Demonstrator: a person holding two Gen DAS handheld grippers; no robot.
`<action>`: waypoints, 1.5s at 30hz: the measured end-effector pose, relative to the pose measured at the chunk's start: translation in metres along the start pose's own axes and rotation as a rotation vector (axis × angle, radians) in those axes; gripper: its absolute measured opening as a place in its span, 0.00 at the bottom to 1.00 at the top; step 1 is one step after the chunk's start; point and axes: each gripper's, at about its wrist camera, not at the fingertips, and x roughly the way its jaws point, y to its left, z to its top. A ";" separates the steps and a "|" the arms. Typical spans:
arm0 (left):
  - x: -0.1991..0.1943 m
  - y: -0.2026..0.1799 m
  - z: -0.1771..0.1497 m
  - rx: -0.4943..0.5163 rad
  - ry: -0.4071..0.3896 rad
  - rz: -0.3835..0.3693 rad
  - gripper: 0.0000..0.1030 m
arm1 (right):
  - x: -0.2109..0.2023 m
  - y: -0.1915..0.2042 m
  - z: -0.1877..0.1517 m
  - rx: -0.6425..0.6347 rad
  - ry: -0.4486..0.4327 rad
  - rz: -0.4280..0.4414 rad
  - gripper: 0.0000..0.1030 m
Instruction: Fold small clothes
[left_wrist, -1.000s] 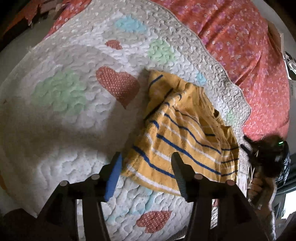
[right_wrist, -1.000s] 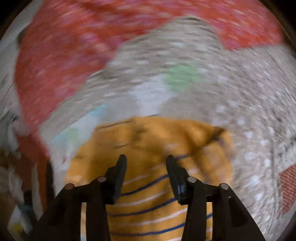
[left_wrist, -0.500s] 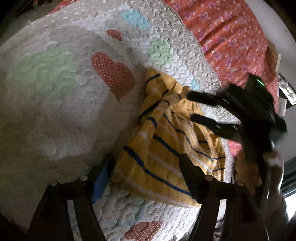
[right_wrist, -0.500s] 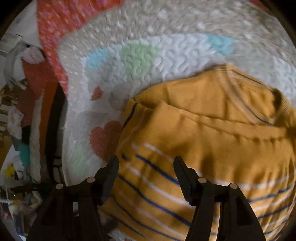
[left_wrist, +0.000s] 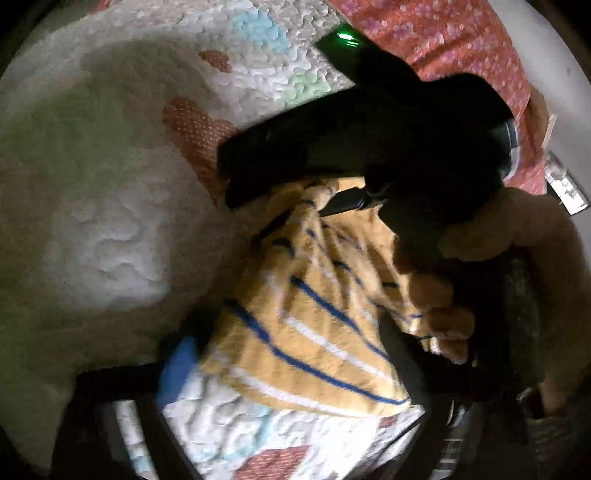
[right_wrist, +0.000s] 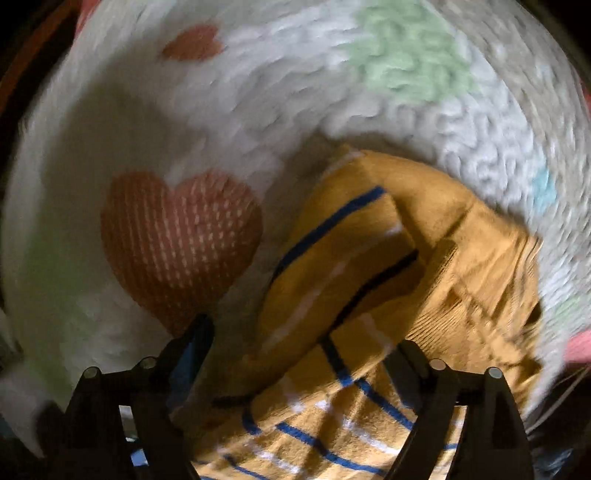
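Black right hand-held gripper (right_wrist: 301, 354), jaws opening, hangs over the folded yellow striped top (right_wrist: 388, 280) without pinching it. Left hand-held gripper (left_wrist: 291, 365), jaws closing, straddles the top's hem, pads apart from it. Top lies on a heart-patterned quilt (right_wrist: 184, 236).

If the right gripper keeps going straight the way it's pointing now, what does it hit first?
Most likely the yellow striped garment: the right gripper, jaws opening with nothing pinched, points down at its folded edge, on the heart-patterned quilt. Blur leaves the gap unclear.
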 end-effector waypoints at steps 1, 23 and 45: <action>0.004 0.000 0.001 0.014 0.032 -0.002 0.17 | -0.004 0.003 -0.002 -0.011 -0.016 -0.018 0.61; -0.005 -0.141 -0.064 0.277 0.145 -0.064 0.38 | -0.039 -0.271 -0.268 0.575 -0.388 0.224 0.13; 0.099 -0.191 -0.088 0.450 0.299 0.189 0.42 | -0.016 -0.295 -0.381 0.781 -0.691 0.578 0.30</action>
